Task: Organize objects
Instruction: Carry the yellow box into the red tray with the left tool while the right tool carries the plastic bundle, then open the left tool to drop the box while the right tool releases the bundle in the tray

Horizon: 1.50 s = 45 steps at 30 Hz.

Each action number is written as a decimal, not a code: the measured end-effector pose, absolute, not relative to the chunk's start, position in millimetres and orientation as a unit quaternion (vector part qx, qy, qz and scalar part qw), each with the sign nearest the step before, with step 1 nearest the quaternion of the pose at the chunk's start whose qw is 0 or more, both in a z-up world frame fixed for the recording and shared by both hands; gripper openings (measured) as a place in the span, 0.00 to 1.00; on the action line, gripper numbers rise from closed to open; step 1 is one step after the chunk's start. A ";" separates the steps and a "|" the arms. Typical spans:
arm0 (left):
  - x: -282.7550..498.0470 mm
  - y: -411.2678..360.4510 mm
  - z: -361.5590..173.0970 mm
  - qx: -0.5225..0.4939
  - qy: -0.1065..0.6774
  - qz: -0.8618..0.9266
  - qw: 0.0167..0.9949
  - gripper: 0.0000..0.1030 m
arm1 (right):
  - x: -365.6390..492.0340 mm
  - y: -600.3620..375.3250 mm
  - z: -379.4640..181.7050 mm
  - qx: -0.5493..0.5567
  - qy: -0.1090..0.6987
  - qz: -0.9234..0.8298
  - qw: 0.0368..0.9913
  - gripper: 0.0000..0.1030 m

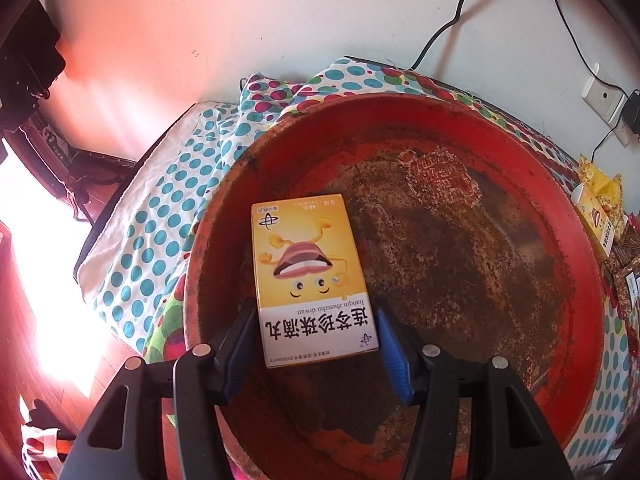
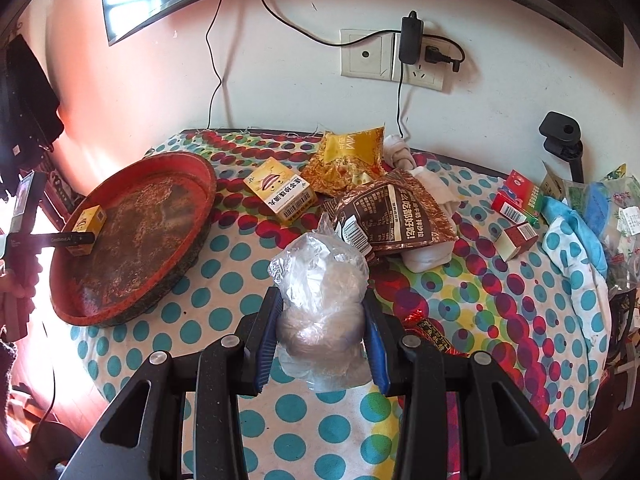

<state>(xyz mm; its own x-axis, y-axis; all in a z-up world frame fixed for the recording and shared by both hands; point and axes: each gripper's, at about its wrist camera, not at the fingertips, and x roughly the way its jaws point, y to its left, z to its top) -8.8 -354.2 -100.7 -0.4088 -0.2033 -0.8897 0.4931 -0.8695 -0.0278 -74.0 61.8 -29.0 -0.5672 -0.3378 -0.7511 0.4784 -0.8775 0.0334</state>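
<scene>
My left gripper (image 1: 316, 324) is shut on a yellow medicine box (image 1: 310, 276) with a cartoon face, held over the left part of a worn round red tray (image 1: 560, 184). In the right wrist view the same box (image 2: 90, 220) sits at the tray's (image 2: 192, 168) left rim with the left gripper (image 2: 80, 238) on it. My right gripper (image 2: 322, 320) is shut on a crumpled clear plastic bag (image 2: 320, 292), held over the polka-dot cloth.
On the dotted tablecloth (image 2: 224, 280) lie a second yellow box (image 2: 280, 190), a gold packet (image 2: 348, 156), a brown foil packet (image 2: 392, 212), white socks (image 2: 428, 256), red boxes (image 2: 516, 200) and bags at the right edge (image 2: 600, 208). Cables and a socket (image 2: 412, 56) are on the wall.
</scene>
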 end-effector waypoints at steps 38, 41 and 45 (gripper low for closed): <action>67.8 -359.0 -54.2 0.360 0.192 -0.856 0.317 0.56 | -125.3 -300.5 -64.1 0.449 0.154 -0.762 0.440 0.36; 71.1 -364.7 -57.2 0.361 0.195 -0.853 0.323 0.56 | -126.8 -323.1 -70.6 0.453 0.161 -0.756 0.444 0.36; 72.4 -371.7 -61.4 0.357 0.212 -0.851 0.320 0.56 | -128.5 -343.7 -77.7 0.451 0.181 -0.752 0.446 0.36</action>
